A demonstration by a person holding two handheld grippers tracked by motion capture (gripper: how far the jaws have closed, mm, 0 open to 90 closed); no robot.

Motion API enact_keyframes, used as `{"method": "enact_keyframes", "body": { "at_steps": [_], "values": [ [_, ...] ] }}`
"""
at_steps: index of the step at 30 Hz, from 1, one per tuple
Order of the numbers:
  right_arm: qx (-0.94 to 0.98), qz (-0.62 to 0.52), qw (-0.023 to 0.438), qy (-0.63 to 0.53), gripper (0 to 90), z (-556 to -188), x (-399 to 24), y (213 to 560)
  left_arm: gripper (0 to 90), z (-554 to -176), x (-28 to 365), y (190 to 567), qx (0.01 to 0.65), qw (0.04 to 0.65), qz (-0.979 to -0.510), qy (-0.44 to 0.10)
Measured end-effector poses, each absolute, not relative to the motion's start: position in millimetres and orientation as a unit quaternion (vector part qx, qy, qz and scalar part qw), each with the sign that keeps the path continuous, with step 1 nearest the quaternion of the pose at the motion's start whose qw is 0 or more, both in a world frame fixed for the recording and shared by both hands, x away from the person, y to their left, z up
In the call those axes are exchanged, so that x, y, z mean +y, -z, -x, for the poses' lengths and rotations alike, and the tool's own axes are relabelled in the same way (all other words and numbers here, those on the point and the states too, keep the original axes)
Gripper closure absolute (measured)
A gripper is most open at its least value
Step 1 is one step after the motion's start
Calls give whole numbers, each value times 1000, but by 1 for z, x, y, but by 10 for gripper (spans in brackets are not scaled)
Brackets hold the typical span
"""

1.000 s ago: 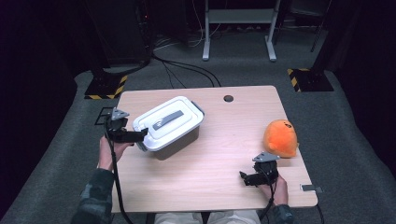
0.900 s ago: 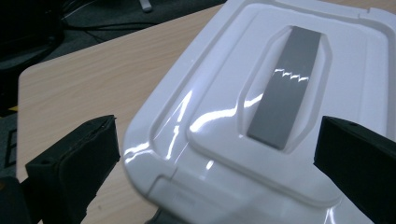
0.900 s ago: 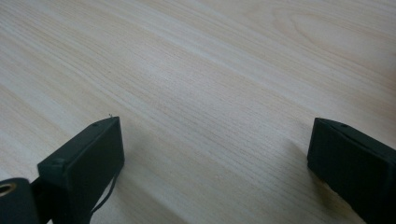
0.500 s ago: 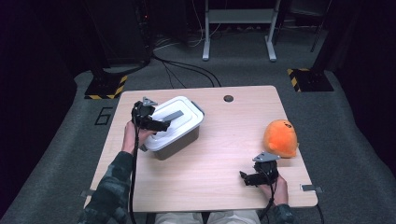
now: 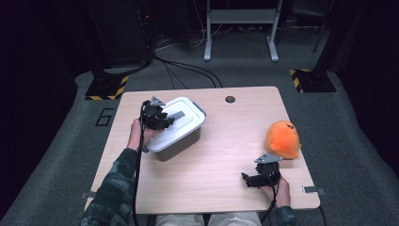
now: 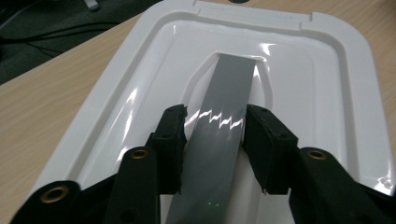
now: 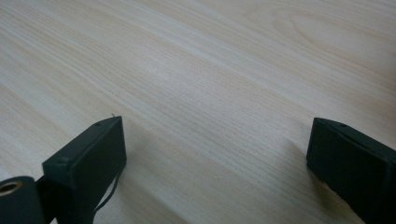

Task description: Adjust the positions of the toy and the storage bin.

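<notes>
Between the left claw's (image 6: 215,149) closing jaws, pinched, lies the lid's grey handle (image 6: 224,121).

In the left gripper view the white lid (image 6: 299,70) runs off the bottom and right edges, and the near end of its grey handle (image 6: 224,135) is cut off at the bottom edge between the jaws. In the high view the left gripper (image 5: 157,117) and hand cover the lid's left part. The mark on the orange plush toy (image 5: 282,139) is too small to read.
</notes>
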State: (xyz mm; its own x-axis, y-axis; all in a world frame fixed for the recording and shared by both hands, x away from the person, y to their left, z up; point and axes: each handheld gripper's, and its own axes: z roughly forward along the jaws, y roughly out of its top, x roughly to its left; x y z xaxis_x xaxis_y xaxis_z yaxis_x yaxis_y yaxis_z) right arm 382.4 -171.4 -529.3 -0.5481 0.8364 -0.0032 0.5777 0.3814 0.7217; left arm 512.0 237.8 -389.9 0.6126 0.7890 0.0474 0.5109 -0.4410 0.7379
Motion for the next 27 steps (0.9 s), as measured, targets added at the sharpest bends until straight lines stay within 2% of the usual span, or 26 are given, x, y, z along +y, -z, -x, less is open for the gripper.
{"method": "enact_keyframes", "body": {
  "at_steps": [14, 27],
  "values": [
    [809, -438, 187, -345, 45, -382, -171, 529, 659, -506, 225, 389, 377, 350, -836, -193],
    [809, -437, 188, -345, 45, -382, -172, 529, 666, -501, 220, 390, 372, 362, -834, -187]
  ]
}}
